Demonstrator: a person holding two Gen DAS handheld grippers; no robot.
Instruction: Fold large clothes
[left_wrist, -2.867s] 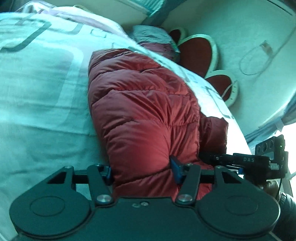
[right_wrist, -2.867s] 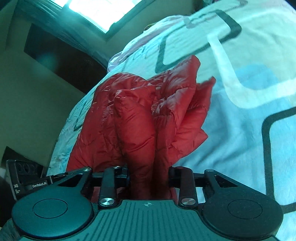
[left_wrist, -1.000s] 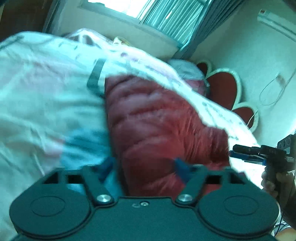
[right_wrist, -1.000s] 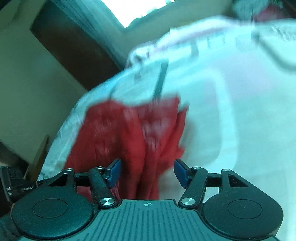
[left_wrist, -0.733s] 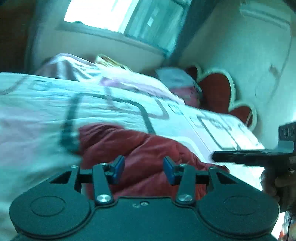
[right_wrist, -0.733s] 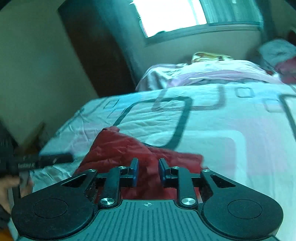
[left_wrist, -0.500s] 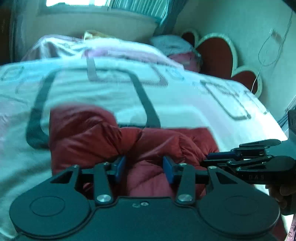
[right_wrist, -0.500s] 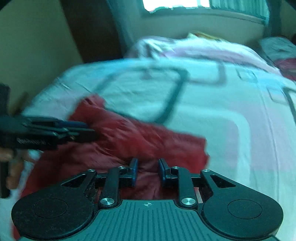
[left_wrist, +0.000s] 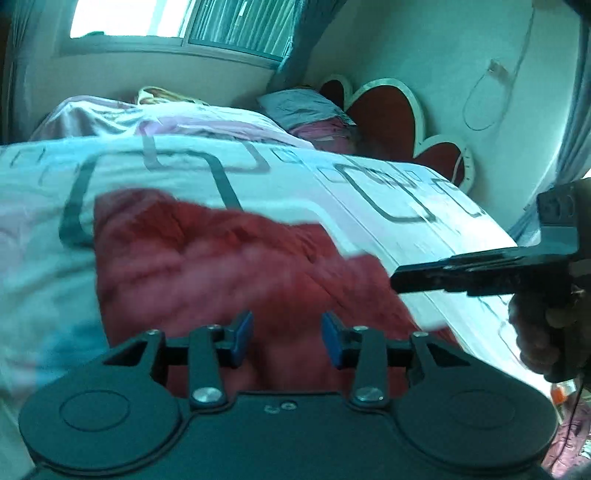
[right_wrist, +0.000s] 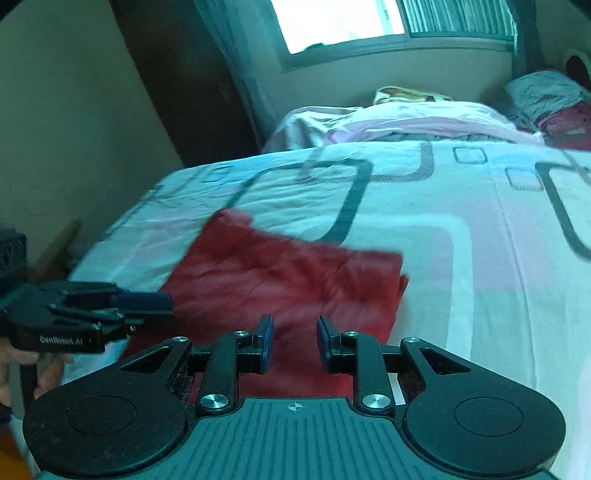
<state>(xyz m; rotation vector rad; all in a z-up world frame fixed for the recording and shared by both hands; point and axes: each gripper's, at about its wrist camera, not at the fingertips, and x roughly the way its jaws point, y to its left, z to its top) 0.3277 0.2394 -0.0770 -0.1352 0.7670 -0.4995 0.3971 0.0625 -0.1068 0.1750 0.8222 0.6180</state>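
Left wrist view: the left gripper hangs released, blue pads apart with nothing between them, above the red jacket lying folded on the patterned bed. The right gripper pokes in from the right. Right wrist view: the right gripper is likewise released and empty over the jacket; the left gripper sits at the jacket's left edge.

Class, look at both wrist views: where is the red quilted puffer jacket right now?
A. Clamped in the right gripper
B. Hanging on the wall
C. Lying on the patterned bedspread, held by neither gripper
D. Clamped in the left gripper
C: the red quilted puffer jacket lies on the patterned bedspread, while the left gripper and right gripper both stand open with nothing between their fingers.
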